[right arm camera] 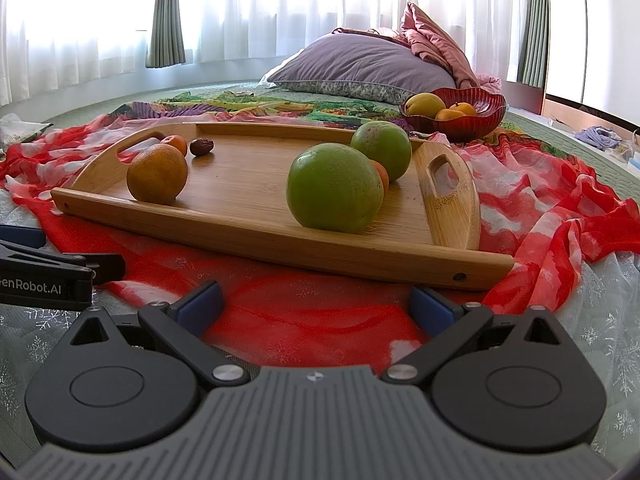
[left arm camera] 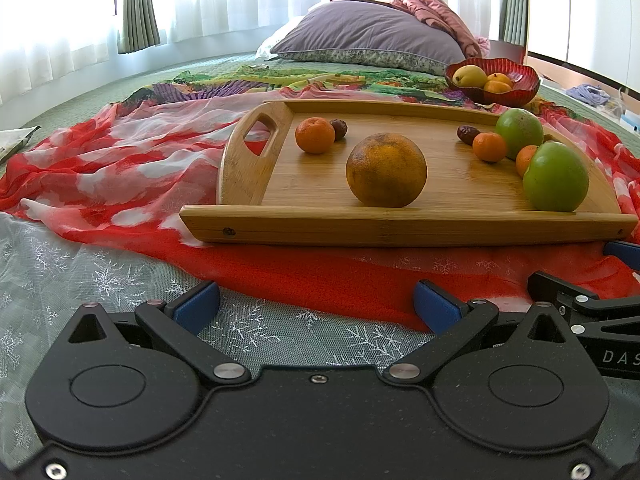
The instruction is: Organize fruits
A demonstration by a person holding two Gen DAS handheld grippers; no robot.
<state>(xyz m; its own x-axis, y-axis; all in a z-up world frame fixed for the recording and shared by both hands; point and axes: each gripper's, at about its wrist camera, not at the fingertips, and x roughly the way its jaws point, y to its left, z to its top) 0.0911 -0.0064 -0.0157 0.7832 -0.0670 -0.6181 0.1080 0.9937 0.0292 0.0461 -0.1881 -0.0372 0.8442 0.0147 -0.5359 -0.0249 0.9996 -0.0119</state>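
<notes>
Both the left gripper (left arm camera: 316, 304) and the right gripper (right arm camera: 316, 304) wait wide open and empty in front of the wooden tray (left arm camera: 400, 228), where the big orange (left arm camera: 386, 169) could roll away if one finger pushes it off-centre.

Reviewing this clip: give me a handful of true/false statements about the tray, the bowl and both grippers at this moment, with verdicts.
1. The left gripper is open and holds nothing. True.
2. The large orange lies in the red bowl. False: it sits on the wooden tray.
3. Two green fruits are on the tray. True.
4. The red bowl is empty. False: it holds a yellow fruit and small orange ones.
5. The right gripper grips a small orange. False: it is open, short of the tray.
</notes>
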